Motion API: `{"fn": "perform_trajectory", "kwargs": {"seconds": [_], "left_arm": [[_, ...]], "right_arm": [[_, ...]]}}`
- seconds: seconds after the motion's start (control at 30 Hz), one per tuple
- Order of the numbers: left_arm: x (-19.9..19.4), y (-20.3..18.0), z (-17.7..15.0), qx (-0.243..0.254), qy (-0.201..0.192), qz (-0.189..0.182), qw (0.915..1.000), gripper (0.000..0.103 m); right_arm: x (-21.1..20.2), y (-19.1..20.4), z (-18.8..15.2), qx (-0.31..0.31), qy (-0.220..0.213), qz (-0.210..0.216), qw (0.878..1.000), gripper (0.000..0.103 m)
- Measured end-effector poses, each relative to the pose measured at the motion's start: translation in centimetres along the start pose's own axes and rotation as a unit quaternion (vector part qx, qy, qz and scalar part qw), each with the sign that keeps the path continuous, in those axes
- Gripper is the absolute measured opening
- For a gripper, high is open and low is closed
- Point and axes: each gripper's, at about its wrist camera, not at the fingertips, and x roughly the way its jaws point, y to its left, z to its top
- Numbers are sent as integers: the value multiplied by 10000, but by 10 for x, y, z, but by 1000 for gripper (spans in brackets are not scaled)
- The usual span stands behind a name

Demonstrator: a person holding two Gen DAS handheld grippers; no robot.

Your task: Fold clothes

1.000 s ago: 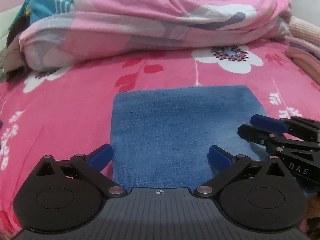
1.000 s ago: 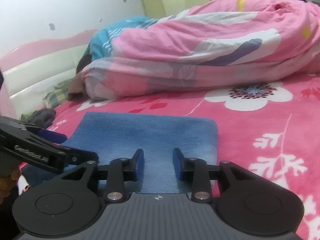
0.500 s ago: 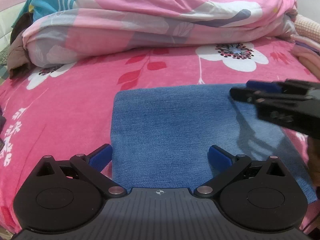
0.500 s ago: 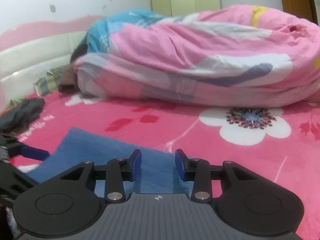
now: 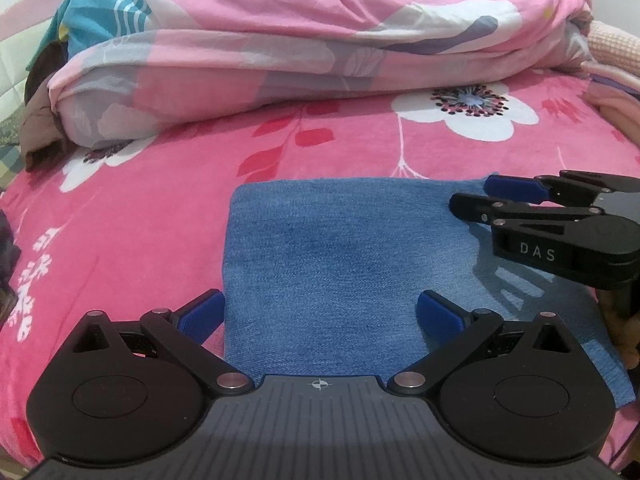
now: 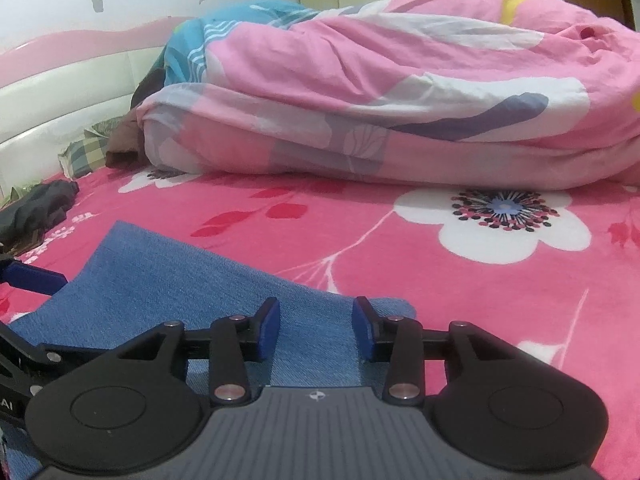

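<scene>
Folded blue denim garment (image 5: 340,264) lies flat on pink floral bedsheet (image 5: 132,216), near bed edge, well short of rolled pink quilt (image 5: 304,44). Left gripper (image 5: 320,312) hovers over near edge, jaws spread wide, nothing between pads, likely ready to take hem. Right gripper (image 6: 316,326) sits over far right corner, jaws just been opening, part-open, cloth below but not pinched; probably lining up next fold. Garment type unclear; near right corner cut off by gripper body. Dark clothing (image 6: 36,210) at left edge indistinct.
</scene>
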Motion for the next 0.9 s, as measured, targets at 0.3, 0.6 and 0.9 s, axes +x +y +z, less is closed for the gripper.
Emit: {"fn": "perform_trajectory", "kwargs": {"seconds": [0.3, 0.6, 0.9], "left_arm": [[-17, 21, -4, -376, -655, 81, 9971, 103], [-27, 52, -7, -756, -958, 68, 9925, 103], [-15, 32, -16, -373, -510, 355, 9974, 103]], "right_arm": [[-7, 0, -7, 28, -235, -72, 9997, 66], [-15, -14, -12, 563, -397, -300, 9972, 103], [-14, -13, -14, 643, -223, -688, 9953, 103]]}}
